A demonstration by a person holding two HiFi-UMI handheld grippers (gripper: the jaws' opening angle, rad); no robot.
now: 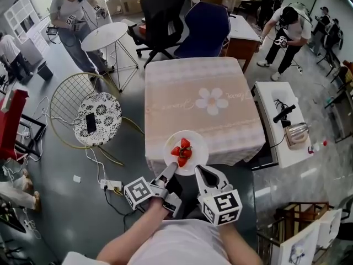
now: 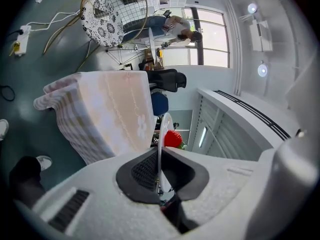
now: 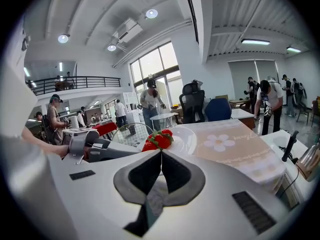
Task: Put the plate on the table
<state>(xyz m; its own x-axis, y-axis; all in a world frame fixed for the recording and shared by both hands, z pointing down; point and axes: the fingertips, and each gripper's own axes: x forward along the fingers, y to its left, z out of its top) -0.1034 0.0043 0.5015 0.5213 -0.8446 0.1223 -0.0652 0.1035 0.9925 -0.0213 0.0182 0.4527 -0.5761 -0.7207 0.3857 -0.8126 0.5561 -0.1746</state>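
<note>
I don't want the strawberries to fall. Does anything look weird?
Nothing has spilled. The strawberries are piled on the plate, which the left tongs and right tongs both pinch by its rim at the table's near edge.

The square table (image 1: 165,70) wears a pale pink tablecloth (image 1: 234,139) — a white flower (image 1: 212,101) printed near its middle.

We see a round white plate (image 1: 198,146), held level, with a small heap of red strawberries (image 1: 182,152) near its middle. The left gripper (image 1: 171,170) and right gripper (image 1: 199,170) pinch its near rim. It hangs over the near edge of the square table (image 1: 182,87), which is draped in a pale pink cloth printed with a white flower. We cannot tell whether it touches the cloth.
</note>
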